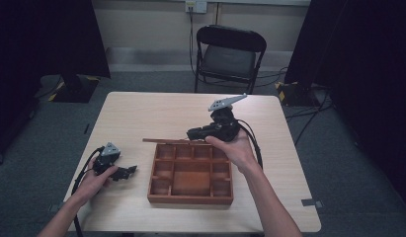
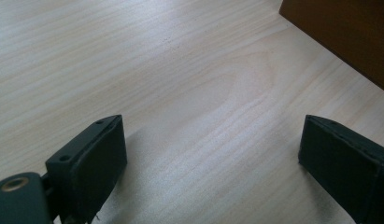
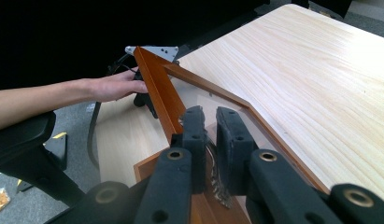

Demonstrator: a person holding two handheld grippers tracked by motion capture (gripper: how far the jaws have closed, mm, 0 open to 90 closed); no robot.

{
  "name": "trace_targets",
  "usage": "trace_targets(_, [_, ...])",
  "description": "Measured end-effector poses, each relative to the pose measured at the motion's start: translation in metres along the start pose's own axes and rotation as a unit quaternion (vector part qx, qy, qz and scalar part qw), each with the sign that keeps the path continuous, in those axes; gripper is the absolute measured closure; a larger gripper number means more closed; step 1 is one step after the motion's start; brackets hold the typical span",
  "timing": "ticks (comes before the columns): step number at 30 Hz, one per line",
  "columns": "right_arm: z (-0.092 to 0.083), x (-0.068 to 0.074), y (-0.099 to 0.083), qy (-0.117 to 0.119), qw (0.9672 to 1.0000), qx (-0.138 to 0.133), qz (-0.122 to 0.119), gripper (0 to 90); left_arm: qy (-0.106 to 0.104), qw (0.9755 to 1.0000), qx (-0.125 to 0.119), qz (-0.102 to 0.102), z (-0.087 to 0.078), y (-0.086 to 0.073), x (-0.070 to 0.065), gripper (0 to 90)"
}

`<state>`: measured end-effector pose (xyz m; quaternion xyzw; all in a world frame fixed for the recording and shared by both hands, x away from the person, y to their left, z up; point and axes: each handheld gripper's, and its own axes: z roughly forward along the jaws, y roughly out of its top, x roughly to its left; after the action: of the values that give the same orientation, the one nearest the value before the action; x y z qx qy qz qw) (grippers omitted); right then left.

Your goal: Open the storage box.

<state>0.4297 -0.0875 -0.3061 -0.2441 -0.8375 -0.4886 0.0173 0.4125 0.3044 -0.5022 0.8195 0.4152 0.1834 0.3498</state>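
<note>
Nearest the lens in the right gripper view, the right gripper [image 3: 212, 135] stands clenched on the brown wooden-framed clear lid [image 3: 157, 88], its two black jaws rising from the bottom centre of the frame and nipping the lid's near edge. From that grip the lid runs up and leftward, its frame corner reaching the upper left of the frame.

In the high view the same right gripper [image 1: 196, 133] sits just right of centre, with the lid [image 1: 163, 141] seen edge-on as a thin brown strip stretching left from the jaws, raised along the far rim of the brown wooden compartment box [image 1: 190, 199]. The box lies at lower centre on the pale wooden table [image 1: 156, 111], uncovered, its small cells ringing one larger middle cell.

At lower left of the high view, the left gripper [image 1: 130, 170] rests low over the table, apart from the box's left wall. Its own view shows the jaws released and spread wide over bare wood, with a corner of the box [image 2: 348, 32] at upper right.
</note>
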Motion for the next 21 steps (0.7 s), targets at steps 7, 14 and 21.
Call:
trace_targets(7, [0.0,0.0,0.0,0.002,1.0,0.001,-0.001,82.5,0.0,1.0,0.0,0.0,0.0,0.0,0.0,7.1])
trace_targets(14, [0.0,0.0001,0.0002,0.002,1.0,0.002,-0.001,82.5,0.0,1.0,0.0,0.0,0.0,0.0,0.0,7.1])
trace_targets(21, [0.0,0.0002,0.0001,0.002,1.0,0.003,-0.002,82.4,0.0,1.0,0.0,0.0,-0.0001,0.0,0.0,7.1])
